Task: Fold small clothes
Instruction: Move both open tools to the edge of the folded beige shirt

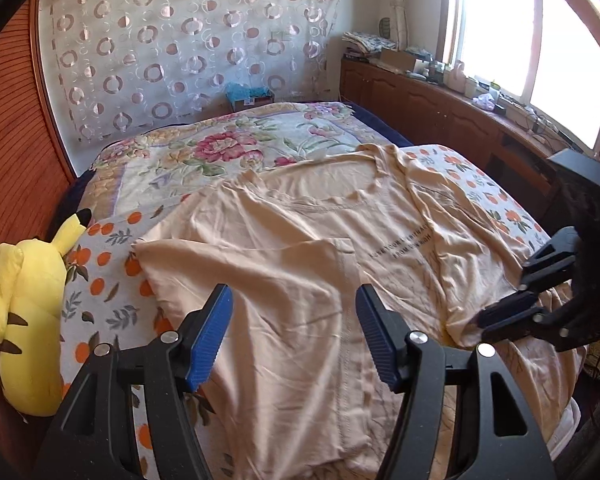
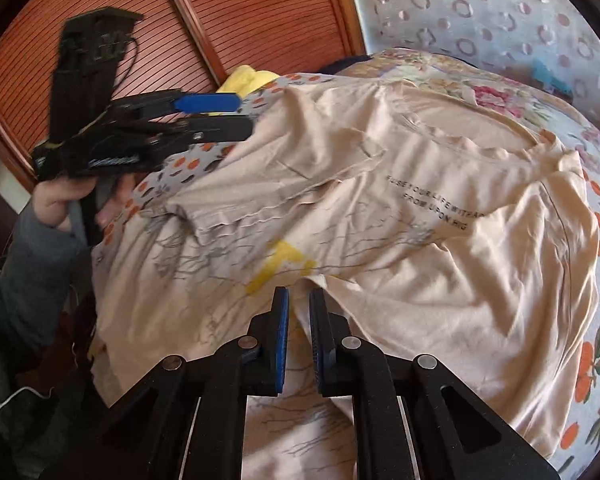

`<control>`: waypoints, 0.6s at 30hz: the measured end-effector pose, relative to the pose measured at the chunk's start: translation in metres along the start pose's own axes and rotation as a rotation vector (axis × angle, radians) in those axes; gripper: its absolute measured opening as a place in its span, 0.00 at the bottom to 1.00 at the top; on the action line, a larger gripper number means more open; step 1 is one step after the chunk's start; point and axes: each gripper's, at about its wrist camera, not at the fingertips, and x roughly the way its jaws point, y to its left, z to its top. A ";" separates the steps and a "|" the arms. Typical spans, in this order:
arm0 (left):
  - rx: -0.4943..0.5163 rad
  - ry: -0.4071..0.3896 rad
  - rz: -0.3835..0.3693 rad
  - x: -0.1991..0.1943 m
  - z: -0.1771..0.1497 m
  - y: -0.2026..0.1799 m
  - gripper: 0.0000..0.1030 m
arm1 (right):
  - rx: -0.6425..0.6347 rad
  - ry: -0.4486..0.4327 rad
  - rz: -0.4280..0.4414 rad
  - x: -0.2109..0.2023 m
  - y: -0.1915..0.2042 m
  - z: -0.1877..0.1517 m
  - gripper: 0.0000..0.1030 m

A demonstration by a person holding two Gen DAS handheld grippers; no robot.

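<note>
Peach T-shirt [image 1: 300,240] lies spread on the bed, on top of a sheet with orange fruit prints [image 1: 100,276]. In the left wrist view its neck hole [image 1: 364,184] sits up at 12 o'clock and its bottom edge comes down to 6 o'clock, so the long way of the shirt runs from far to near. One side with its short sleeve [image 1: 260,264] is folded over onto the front. Small dark words [image 1: 404,248] are printed across the chest.

In the right wrist view the shirt [image 2: 380,220] runs the other way: the neck [image 2: 496,148] points to 2 o'clock and the bottom edge lies at 7 o'clock, where a yellow picture [image 2: 280,264] and thin gray lines show.

The left gripper [image 1: 294,320] floats over the folded side with its blue pads [image 1: 212,336] wide apart and nothing between them. In the right wrist view it [image 2: 244,114] is at 10 o'clock, above the shirt's edge.

The right gripper [image 2: 299,320] has its pads [image 2: 282,340] close together with a thin gap. The shirt's cloth lies right at the tips, but I cannot tell if it is pinched. In the left wrist view this gripper [image 1: 480,320] is at 3 o'clock, its tips touching a raised fold of the shirt.

A yellow Pikachu plush [image 1: 28,312] lies at 9 o'clock beside the bed. A flower blanket [image 1: 220,148] covers the far part of the bed.
</note>
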 end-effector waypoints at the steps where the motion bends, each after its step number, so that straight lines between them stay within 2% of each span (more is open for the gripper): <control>1: -0.007 0.003 0.007 0.003 0.001 0.005 0.64 | -0.008 0.003 -0.022 -0.001 0.000 0.002 0.16; 3: -0.021 0.014 0.017 0.010 0.004 0.013 0.64 | -0.010 -0.008 -0.060 -0.011 -0.007 0.004 0.31; 6: -0.039 0.030 0.022 0.023 0.009 0.025 0.64 | 0.003 -0.037 -0.156 -0.023 -0.029 0.014 0.41; 8: -0.054 0.039 0.026 0.032 0.014 0.033 0.68 | 0.025 -0.054 -0.196 -0.029 -0.047 0.022 0.43; 12: -0.075 0.042 0.050 0.046 0.022 0.048 0.68 | 0.050 -0.080 -0.265 -0.035 -0.079 0.037 0.43; 18: -0.098 0.074 0.084 0.070 0.033 0.070 0.68 | 0.060 -0.088 -0.319 -0.030 -0.107 0.058 0.43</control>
